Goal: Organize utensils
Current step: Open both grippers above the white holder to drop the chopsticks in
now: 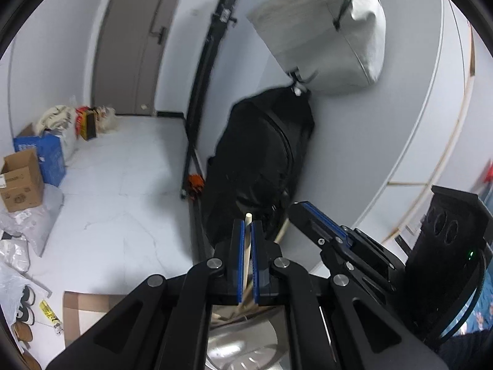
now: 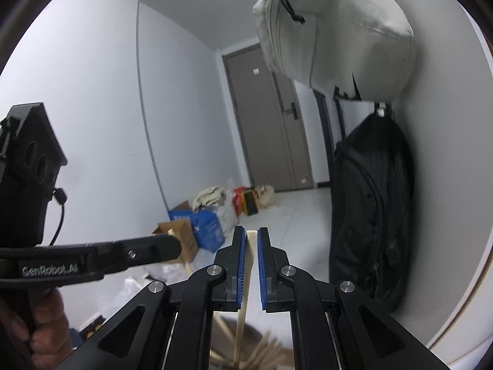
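Pinching a thin wooden chopstick (image 1: 247, 248), the left gripper (image 1: 248, 231) has its jaws squeezed tight on the stick, with the blue pads (image 1: 241, 256) pressing it from both sides. The stick's pale tip pokes out past the jaws, and its lower part runs down toward a shiny metal bowl (image 1: 243, 345) under the gripper. More wooden sticks (image 1: 229, 316) lie at the bowl's near rim. The right gripper (image 2: 251, 240) also grasps a wooden chopstick (image 2: 246, 277); its jaws are nearly closed, and the stick rests against the left blue pad (image 2: 242, 265), with a small gap on the other side. Below it, a bunch of other sticks (image 2: 262, 351) lies in a pile low in the right wrist view. The two grippers are close side by side, and each camera sees the other one. A hand (image 2: 40, 326) holds the left gripper's handle. Farther out, a black bag (image 1: 262, 160) and a pale grey bag (image 1: 326, 27) hang on the white wall. On the white floor (image 1: 123, 191) sit a cardboard box (image 1: 21, 180), a blue box (image 1: 46, 154) and plastic bags, near a grey door (image 1: 129, 40).
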### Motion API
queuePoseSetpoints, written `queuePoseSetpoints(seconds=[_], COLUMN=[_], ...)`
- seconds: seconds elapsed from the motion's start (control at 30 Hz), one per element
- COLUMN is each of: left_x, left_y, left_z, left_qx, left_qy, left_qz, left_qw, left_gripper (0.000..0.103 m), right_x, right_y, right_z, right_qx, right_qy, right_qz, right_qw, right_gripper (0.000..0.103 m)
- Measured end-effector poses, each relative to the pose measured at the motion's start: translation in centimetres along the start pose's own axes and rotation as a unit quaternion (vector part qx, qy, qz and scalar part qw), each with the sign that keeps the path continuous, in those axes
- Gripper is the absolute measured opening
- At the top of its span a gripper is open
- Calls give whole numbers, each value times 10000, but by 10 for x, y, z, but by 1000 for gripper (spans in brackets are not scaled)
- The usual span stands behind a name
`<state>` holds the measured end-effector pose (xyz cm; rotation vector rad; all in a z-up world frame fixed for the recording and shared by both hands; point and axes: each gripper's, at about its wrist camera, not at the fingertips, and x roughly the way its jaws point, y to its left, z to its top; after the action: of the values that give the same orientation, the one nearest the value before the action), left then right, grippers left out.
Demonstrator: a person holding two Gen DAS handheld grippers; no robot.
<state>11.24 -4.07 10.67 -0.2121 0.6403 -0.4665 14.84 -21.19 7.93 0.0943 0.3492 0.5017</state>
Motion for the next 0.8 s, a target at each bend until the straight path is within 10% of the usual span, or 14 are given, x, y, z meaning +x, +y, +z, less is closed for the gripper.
queuePoseSetpoints(seconds=[0.2,0.43,0.6,0.8], left_x=[9,-8,-27,-49], left_y=[12,15,7,-6], left_z=[-8,-5,-6,-19], left_qx=[-362,-566,-475,-276], left_qy=[483,521,361,263], left_qz=[-292,-364,-197,302], left_qw=[9977,9964,9980,9988], left_gripper=[0,5,43,64], right_x=[-3,-39,-66,-99], right_y=[-14,-32,-41,-35], right_z=[-3,9,10,1], right_qx=[495,1058,1273,1239], right_qy=[318,144,82,178], right_qz=[139,181,8,-142], right_qw=[9982,9941,9918,9920], right_gripper=[15,48,60,71])
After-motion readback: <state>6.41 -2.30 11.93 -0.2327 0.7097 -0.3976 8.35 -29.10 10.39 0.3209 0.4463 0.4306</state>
